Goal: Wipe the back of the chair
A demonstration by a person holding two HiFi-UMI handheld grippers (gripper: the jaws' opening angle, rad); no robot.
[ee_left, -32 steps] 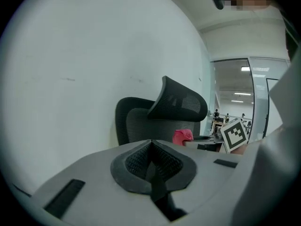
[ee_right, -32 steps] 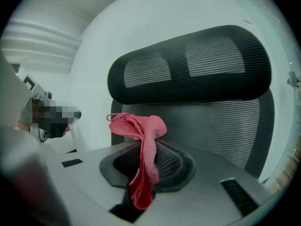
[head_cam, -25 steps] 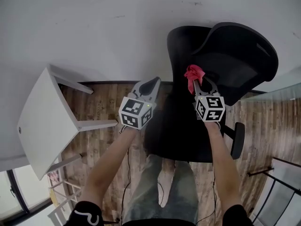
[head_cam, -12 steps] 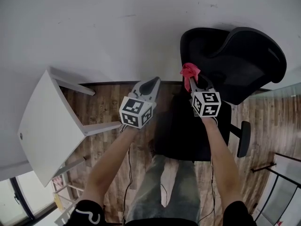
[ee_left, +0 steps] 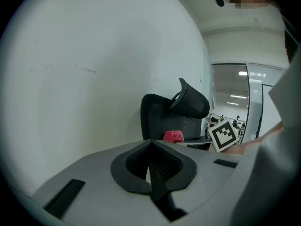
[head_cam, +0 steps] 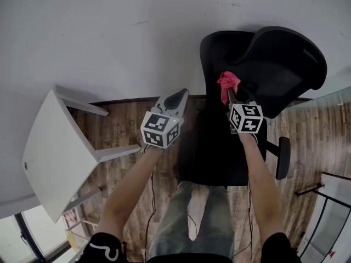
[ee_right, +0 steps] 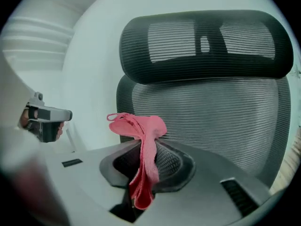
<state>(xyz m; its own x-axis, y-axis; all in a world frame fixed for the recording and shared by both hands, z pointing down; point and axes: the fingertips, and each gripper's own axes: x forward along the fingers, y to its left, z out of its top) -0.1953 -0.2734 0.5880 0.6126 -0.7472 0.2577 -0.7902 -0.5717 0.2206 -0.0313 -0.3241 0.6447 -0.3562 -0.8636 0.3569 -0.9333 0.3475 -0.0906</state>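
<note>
Pink cloth [ee_right: 144, 138] pinched fast in its closed jaws, the right gripper [head_cam: 233, 98] faces the mesh back of the black chair [ee_right: 211, 117], which lies straight ahead and near, contact unclear. The back stands upright, its headrest [ee_right: 202, 41] above the gripper. The left gripper [head_cam: 176, 97], shut on nothing, hangs to the right one's left, pointed at the wall [head_cam: 109, 37]. The right gripper is nearer, so the wipe looks likely to be its job.
</note>
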